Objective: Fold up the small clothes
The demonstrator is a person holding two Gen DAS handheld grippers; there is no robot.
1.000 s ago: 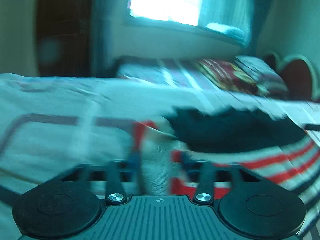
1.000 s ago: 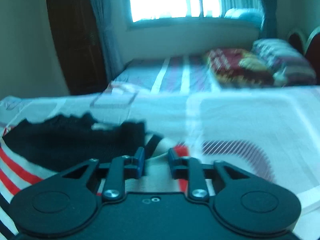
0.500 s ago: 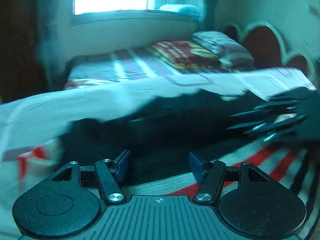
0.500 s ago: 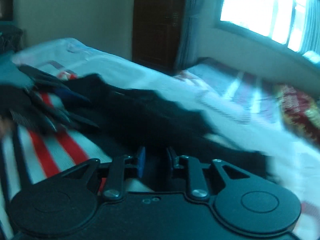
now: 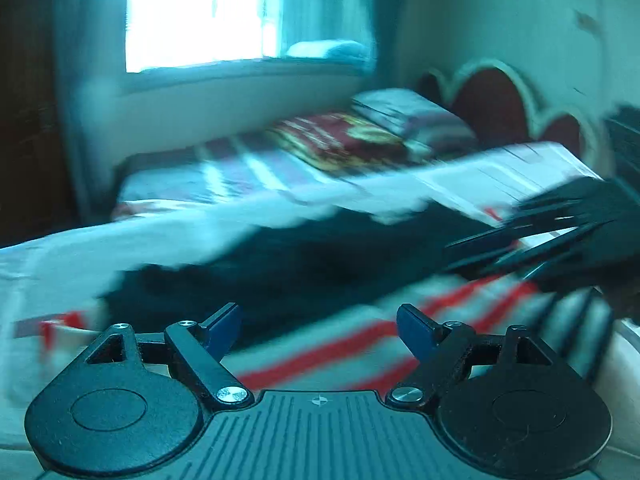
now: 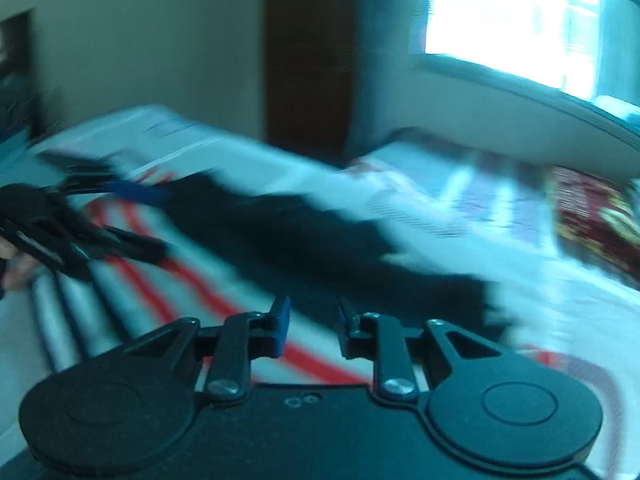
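A small garment with a black part (image 5: 304, 264) and red, white and dark stripes (image 5: 360, 344) lies flat on the white bed sheet (image 5: 120, 248). It also shows in the right wrist view (image 6: 320, 240). My left gripper (image 5: 320, 326) is open and empty just above the striped part. My right gripper (image 6: 312, 326) is open with a narrower gap, empty, over the stripes near the black part. Each gripper shows in the other's view: the right one (image 5: 560, 236) at the far right, the left one (image 6: 80, 236) at the far left. Both views are blurred by motion.
A second bed (image 5: 240, 168) with a red patterned pillow (image 5: 344, 144) and a striped pillow (image 5: 416, 116) stands behind, under a bright window (image 5: 200, 12). A red headboard (image 5: 496, 100) is at the right. A dark wooden door (image 6: 308, 52) is in the wall.
Both grippers let go of the garment's edges and opened. The left one opened wide. Both swung inward so that each faces the other across the garment, which now lies flat.
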